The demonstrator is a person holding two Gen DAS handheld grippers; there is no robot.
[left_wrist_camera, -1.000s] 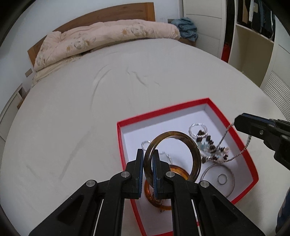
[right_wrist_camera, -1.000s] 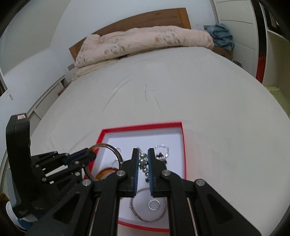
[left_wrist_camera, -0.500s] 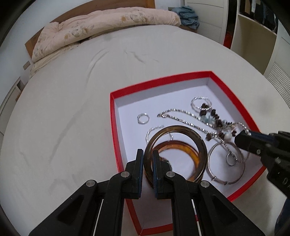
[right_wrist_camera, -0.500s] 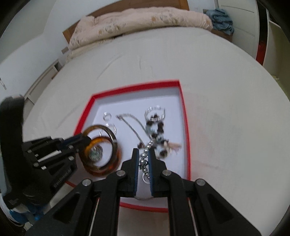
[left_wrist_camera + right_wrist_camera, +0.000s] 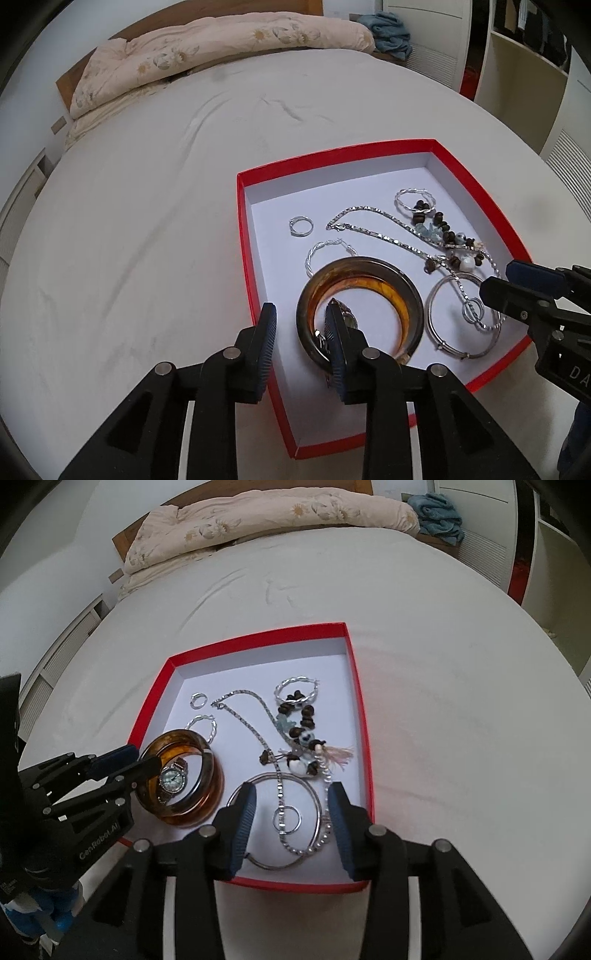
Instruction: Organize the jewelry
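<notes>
Both grippers have let go since half a second ago: the left gripper [image 5: 301,345], which was clamped on the dark bangle [image 5: 360,306], now stands wide apart and holds nothing, and the right gripper [image 5: 288,825], which pinched the bead chain [image 5: 325,834], is likewise spread and free.

Going by size, the bed [image 5: 147,221] fills both views, its pale sheet bare on every side of the red box [image 5: 243,236], with a rolled quilt [image 5: 221,48] far off at the headboard. The box lies near the front edge of the sheet; its low red wall rings a white floor whose far half is mostly bare.

Inside, the dark bangle rests flat on an amber bangle [image 5: 207,805] in the near left corner, just beside the left wall, and a watch [image 5: 171,779] lies within their ring. One left finger stands outside the wall, the other inside the bangle's ring. Beside the bangles lies a thin silver bangle [image 5: 314,801], close to the near wall, with the right gripper's fingers straddling it and the bead chain draped across it. A silver chain [image 5: 388,229] runs diagonally over the middle, meeting a cluster of brown beads [image 5: 304,720] towards the right wall. Behind that sits a twisted silver hoop [image 5: 413,197]; a second hoop [image 5: 325,251] touches the dark bangle's far side, and a small ring [image 5: 301,225] lies alone, well clear of the walls.
</notes>
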